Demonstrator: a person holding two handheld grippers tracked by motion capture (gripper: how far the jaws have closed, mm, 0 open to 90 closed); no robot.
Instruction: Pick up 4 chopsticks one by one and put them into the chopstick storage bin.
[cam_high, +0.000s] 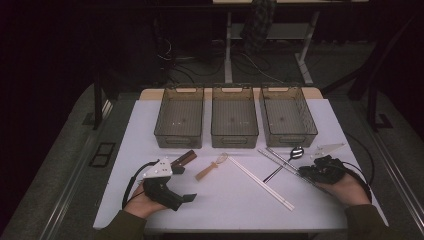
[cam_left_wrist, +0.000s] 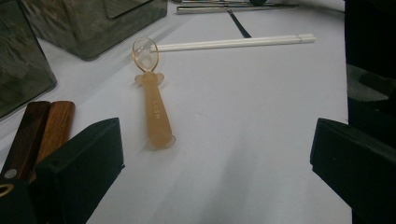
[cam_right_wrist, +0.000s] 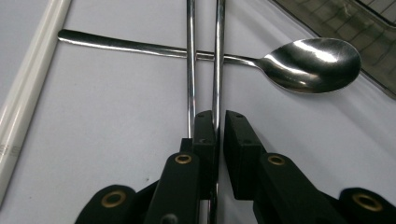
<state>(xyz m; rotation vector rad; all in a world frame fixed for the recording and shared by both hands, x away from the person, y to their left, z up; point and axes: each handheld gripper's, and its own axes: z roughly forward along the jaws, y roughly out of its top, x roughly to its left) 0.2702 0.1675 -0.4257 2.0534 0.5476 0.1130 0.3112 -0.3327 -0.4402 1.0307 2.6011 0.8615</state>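
Cutlery lies in a row on the white tabletop (cam_high: 225, 200) before three bins (cam_high: 235, 117). At the left, the left gripper (cam_high: 186, 186) rests low with its fingers (cam_left_wrist: 88, 158) spread wide and holding nothing; wooden chopsticks (cam_left_wrist: 42, 130) lie just beside its near finger, and a translucent amber spoon (cam_left_wrist: 154, 107) lies ahead of it. Farther right, white chopsticks (cam_high: 260, 182) lie slantwise. At the right, the right gripper (cam_right_wrist: 220, 135) has its fingers (cam_right_wrist: 240, 144) nearly pressed together, pinching one of the steel chopsticks (cam_right_wrist: 218, 60), while the other rod runs free just beside the left finger. Both rods lie across the handle of a steel spoon (cam_right_wrist: 308, 63), near the right-hand bin. These chopsticks look thin, stiff, smooth and light, so they are likely to slip or swivel in a hard pinch, and a grip near one end would probably let the far tips droop. A hold nearer the middle, taking both rods together, seems safer; as it stands, I judge that only one would lift, and it may drag the spoon.
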